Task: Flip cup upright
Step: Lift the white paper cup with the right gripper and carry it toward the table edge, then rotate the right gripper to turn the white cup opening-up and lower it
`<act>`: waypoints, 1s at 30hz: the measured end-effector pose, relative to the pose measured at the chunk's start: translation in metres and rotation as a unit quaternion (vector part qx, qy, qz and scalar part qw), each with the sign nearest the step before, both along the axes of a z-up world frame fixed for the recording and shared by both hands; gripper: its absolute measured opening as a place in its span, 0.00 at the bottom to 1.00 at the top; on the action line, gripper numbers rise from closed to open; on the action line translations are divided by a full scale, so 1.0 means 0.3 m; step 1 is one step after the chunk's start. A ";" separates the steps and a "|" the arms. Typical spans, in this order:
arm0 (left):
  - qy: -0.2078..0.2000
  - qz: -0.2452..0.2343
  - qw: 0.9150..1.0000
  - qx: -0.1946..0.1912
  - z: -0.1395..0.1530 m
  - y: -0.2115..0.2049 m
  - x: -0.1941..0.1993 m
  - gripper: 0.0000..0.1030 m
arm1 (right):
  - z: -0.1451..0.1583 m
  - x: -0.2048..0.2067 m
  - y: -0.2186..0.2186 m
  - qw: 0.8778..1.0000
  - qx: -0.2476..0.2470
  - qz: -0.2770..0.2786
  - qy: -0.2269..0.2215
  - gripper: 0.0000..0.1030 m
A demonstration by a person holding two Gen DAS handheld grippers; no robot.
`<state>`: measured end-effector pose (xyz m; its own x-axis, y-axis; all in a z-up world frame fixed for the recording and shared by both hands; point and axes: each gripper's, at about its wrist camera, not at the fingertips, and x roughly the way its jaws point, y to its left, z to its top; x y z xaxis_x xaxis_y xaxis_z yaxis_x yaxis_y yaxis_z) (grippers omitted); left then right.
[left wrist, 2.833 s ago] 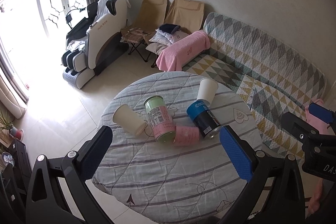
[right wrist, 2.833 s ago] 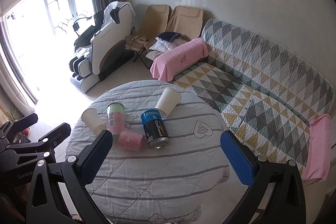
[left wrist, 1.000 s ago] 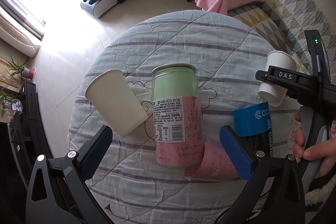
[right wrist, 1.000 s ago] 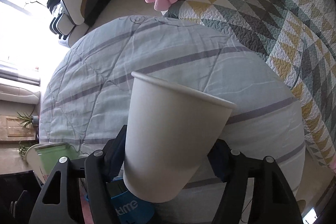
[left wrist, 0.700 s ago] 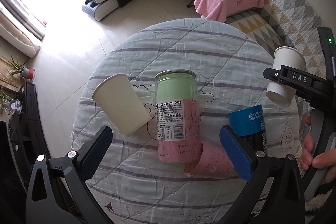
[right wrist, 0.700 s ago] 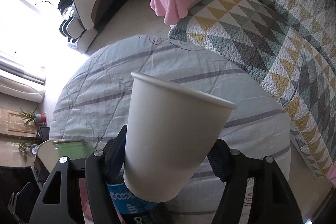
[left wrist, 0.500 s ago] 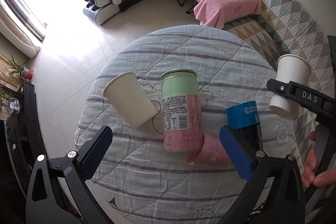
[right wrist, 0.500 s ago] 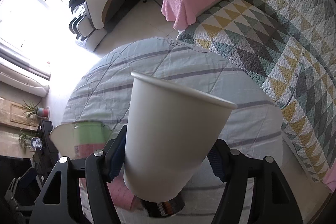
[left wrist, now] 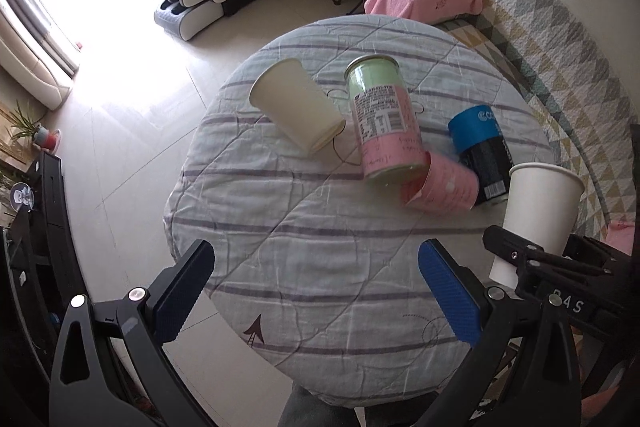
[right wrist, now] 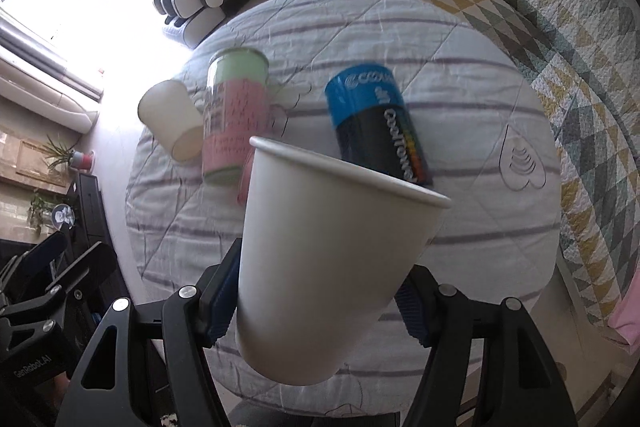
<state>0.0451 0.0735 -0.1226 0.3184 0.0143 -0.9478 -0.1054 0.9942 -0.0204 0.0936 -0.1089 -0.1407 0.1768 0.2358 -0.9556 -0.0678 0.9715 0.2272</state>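
**One cup lifted and turned mouth-up, not yet set down; a second one lies on its side**

The right claw (right wrist: 316, 291) is closed on the lower part of a white paper cup (right wrist: 328, 267), with one blue pad on each side of the wall. The cup is in the air above the near edge of the round bench (left wrist: 320, 267), at about 4 o'clock of the bench in the left wrist view. Its mouth points up and it leans only a little, so I judge the turning itself is almost done. What is left for this cup is to lower it until the bottom sits flat on the quilted cover, and then to open the claw.

The left claw (left wrist: 316, 291) is wide open and holds nothing. It hangs over the 6 o'clock edge of the bench.

A second paper cup (left wrist: 296, 109) lies on its side at about 10 o'clock, the mouth toward the middle of the bench. It is just beside the green and pink can (left wrist: 382, 119), which also lies down. A pink cup (left wrist: 442, 185) lies on its side against the lower end of this can, and the blue and black can (left wrist: 482, 151) lies at 3 o'clock, close to the pink cup. If the task means all cups, these two are not yet upright.

The soft cover has folds, so the held cup may tip when it is released.
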 end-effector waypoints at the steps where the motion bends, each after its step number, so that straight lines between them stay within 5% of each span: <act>1: 0.003 -0.003 1.000 -0.001 -0.013 0.009 -0.020 1.00 | -0.019 -0.021 0.017 1.000 -0.002 0.001 0.007 0.66; 15: 0.045 -0.026 0.999 0.014 -0.149 0.027 -0.136 1.00 | -0.297 -0.136 0.092 0.995 -0.005 0.003 0.096 0.68; 19: 0.033 -0.033 0.999 0.017 -0.121 0.021 -0.135 1.00 | -0.277 -0.139 0.080 0.995 -0.002 -0.007 0.099 0.78; 30: 0.013 -0.090 0.996 0.010 -0.047 -0.085 -0.136 1.00 | -0.119 -0.222 -0.069 0.996 0.016 -0.062 0.062 0.78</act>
<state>0.0042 0.0480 -0.1366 0.2931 -0.0215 -0.9558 0.0750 0.9972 0.0006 0.0269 -0.1297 -0.1763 0.0867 0.2505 -0.9642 0.0828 0.9627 0.2576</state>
